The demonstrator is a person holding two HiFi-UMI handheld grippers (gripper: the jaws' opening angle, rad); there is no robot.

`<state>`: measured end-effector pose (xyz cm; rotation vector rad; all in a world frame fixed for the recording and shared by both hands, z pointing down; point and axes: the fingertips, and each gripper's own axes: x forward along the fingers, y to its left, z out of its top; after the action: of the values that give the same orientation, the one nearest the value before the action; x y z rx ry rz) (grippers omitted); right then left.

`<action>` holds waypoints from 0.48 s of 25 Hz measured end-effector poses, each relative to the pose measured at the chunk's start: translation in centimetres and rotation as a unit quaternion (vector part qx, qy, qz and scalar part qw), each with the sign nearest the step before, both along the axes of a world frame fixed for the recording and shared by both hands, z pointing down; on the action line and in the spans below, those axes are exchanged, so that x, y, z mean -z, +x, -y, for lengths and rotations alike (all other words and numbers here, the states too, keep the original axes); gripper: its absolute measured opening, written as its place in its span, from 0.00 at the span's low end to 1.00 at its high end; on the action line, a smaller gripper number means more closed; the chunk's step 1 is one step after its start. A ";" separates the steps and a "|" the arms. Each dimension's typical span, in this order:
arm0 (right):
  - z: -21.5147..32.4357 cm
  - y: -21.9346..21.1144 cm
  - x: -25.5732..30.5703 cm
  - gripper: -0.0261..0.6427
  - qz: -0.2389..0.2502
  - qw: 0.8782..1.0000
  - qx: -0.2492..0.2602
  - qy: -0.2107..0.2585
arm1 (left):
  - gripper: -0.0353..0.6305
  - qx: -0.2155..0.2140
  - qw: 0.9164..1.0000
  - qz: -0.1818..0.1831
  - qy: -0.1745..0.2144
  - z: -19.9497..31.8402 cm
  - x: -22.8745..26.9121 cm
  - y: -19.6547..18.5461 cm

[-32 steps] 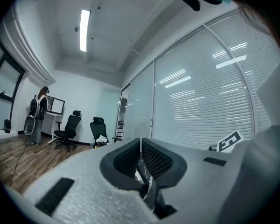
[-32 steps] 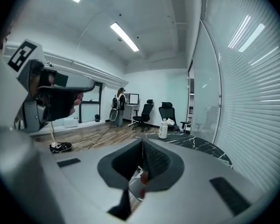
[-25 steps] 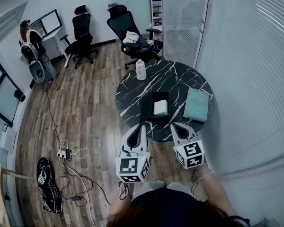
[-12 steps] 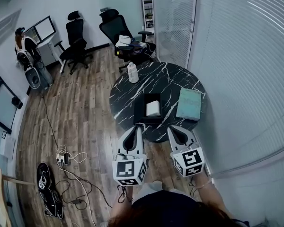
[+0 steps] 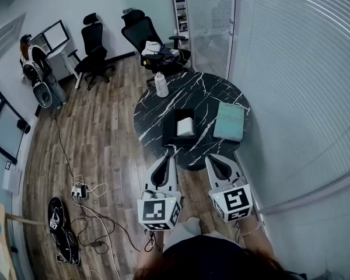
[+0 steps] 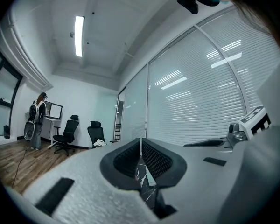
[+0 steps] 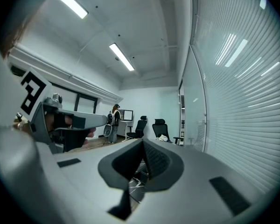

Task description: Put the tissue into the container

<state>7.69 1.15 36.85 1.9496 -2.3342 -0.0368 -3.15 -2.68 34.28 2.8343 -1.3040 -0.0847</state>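
Observation:
On the round black marble table (image 5: 210,95) stands a black open container (image 5: 167,128) with a white tissue (image 5: 185,126) lying inside it. My left gripper (image 5: 170,150) is held level just short of the table's near edge, its jaws shut with nothing between them. My right gripper (image 5: 209,158) is beside it, also shut and empty. In the left gripper view the shut jaws (image 6: 140,141) frame a sliver of the marble top. The right gripper view shows its own shut jaws (image 7: 143,143) and the left gripper's body off to the left.
A teal box (image 5: 228,121) lies on the table's right side, and a clear bottle (image 5: 161,85) stands at its far edge. Office chairs (image 5: 146,32) stand beyond the table. Cables and a power strip (image 5: 77,189) lie on the wooden floor at the left. A glass wall with blinds runs along the right.
Both grippers have risen a little while staying shut. The view has shifted, so the table and container sit slightly further left and higher in the head view.

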 end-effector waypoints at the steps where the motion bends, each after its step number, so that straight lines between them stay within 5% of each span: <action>1: -0.4 0.0 0.2 0.07 0.001 1.000 0.000 0.002 | 0.10 0.000 1.000 0.001 0.001 -0.4 0.1 -0.1; 12: -4.4 -0.3 2.0 0.07 0.004 1.000 -0.003 0.030 | 0.10 -0.001 1.000 0.019 0.014 -4.6 0.3 -0.4</action>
<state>7.36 5.57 34.81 1.9873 -2.3586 -0.0996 -3.57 1.89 33.94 2.8745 -1.3175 -0.0491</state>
